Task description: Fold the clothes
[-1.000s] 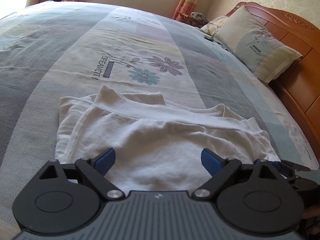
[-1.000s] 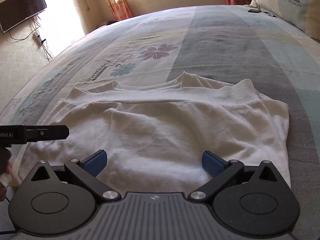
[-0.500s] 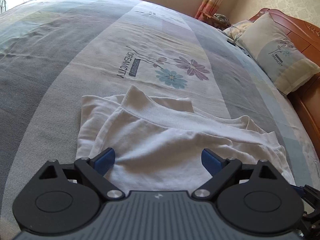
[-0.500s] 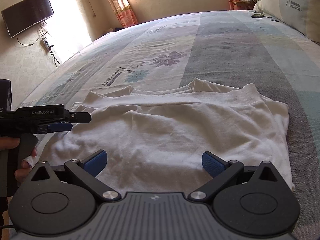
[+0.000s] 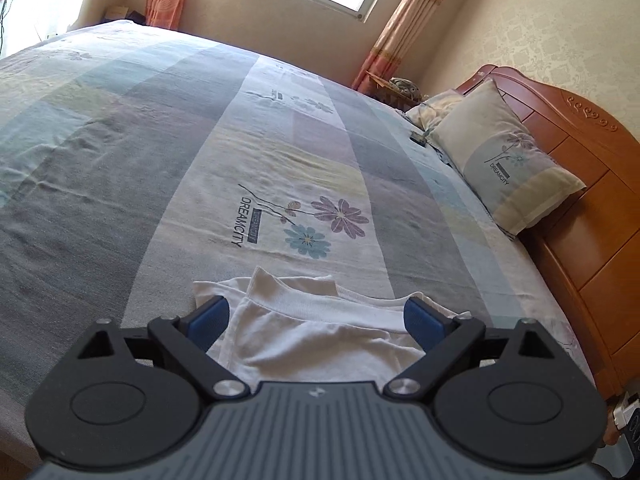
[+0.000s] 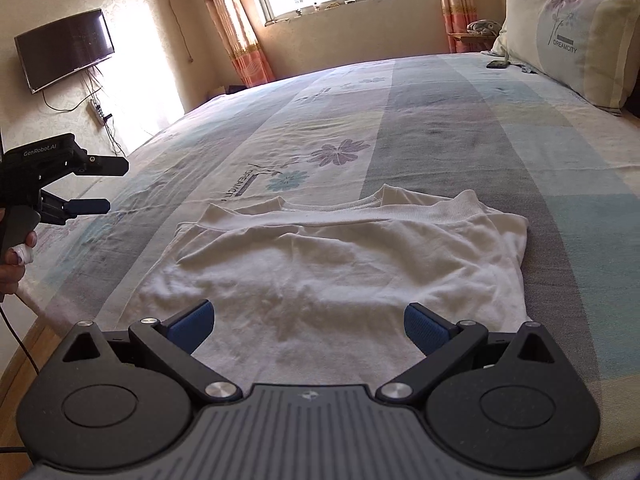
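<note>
White shirt (image 6: pixel 340 272) lies folded on bed (image 6: pixel 460 128). Left gripper (image 5: pixel 316 320) and right gripper (image 6: pixel 308 322) both spread wide, grasping nothing.

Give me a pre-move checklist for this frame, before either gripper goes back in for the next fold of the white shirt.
1. Left gripper open, nothing held: ok.
2. Right gripper open, nothing held: ok.
3. White shirt lies on the bedspread, already partly folded, ribbed hem across the far side: ok.
4. Fabric smooth for a clean fold: not ok, wrinkles across the middle.
5. Left gripper clear of the shirt: ok, it sits off the shirt's left side in the right wrist view.
6. Near edge of the shirt visible for grasping: cannot tell, both gripper bodies hide it.
</note>
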### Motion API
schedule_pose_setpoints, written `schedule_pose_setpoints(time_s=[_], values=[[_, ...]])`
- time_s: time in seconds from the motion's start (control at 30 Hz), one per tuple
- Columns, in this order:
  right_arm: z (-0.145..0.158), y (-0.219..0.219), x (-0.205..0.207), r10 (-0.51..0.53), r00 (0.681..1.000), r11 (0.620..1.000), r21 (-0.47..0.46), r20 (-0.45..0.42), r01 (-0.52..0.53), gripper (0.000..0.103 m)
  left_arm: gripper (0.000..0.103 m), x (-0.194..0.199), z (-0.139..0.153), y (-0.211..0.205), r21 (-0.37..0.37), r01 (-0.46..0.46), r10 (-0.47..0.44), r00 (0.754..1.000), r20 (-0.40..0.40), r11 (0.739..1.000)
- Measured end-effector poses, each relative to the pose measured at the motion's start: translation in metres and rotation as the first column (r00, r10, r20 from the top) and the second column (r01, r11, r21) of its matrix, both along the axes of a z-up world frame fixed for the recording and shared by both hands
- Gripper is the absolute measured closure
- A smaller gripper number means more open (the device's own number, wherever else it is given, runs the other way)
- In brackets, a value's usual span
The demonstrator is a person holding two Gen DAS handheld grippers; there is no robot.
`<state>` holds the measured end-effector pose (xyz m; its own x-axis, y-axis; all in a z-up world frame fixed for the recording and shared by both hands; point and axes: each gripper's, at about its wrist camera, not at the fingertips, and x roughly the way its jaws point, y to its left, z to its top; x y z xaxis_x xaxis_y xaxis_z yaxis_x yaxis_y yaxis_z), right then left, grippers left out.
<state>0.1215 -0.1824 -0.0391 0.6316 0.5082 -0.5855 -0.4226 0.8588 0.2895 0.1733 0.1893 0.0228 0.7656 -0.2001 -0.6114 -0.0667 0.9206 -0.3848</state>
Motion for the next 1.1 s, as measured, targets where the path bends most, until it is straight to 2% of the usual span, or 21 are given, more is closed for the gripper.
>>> schedule_pose_setpoints(time_s=[0.2,0.5,0.7,0.8,0.97,1.07,1.1], values=[[0.015,0.009,-0.021,0.011,1.0,1.0,-0.024,0.025,-0.01,0.0,0.009,0.001,-0.013,0.005,-0.043,0.031,-0.032,0.999,-0.023,0.999],[0.03,0.02,-0.044,0.013,0.996,0.989,-0.149,0.092,0.001,0.0,0.009,0.03,-0.053,0.023,-0.159,0.035,-0.048,0.996,-0.081,0.987],[0.016,0.032,-0.025,0.023,0.998,0.988,-0.156,0.052,-0.015,0.0,0.009,0.046,-0.073,0.032,-0.168,0.022,-0.041,0.993,-0.108,0.986],[0.009,0.042,-0.011,0.048,0.998,0.984,-0.174,0.039,-0.04,0.0,0.009,0.062,-0.085,0.038,-0.204,-0.016,-0.013,0.991,-0.137,0.979],[-0.007,0.046,0.006,0.06,0.998,0.983,-0.171,-0.002,-0.06,0.0,0.009,0.094,-0.103,0.032,-0.247,-0.009,-0.031,0.987,-0.158,0.969],[-0.017,0.04,0.016,0.036,0.999,0.984,-0.174,-0.036,-0.041,0.0,0.009,0.104,-0.12,0.033,-0.227,-0.04,-0.007,0.98,-0.199,0.973],[-0.019,0.038,0.019,0.025,0.999,0.985,-0.171,-0.045,-0.032,0.0,0.012,0.106,-0.126,0.034,-0.215,-0.054,0.007,0.976,-0.218,0.975]])
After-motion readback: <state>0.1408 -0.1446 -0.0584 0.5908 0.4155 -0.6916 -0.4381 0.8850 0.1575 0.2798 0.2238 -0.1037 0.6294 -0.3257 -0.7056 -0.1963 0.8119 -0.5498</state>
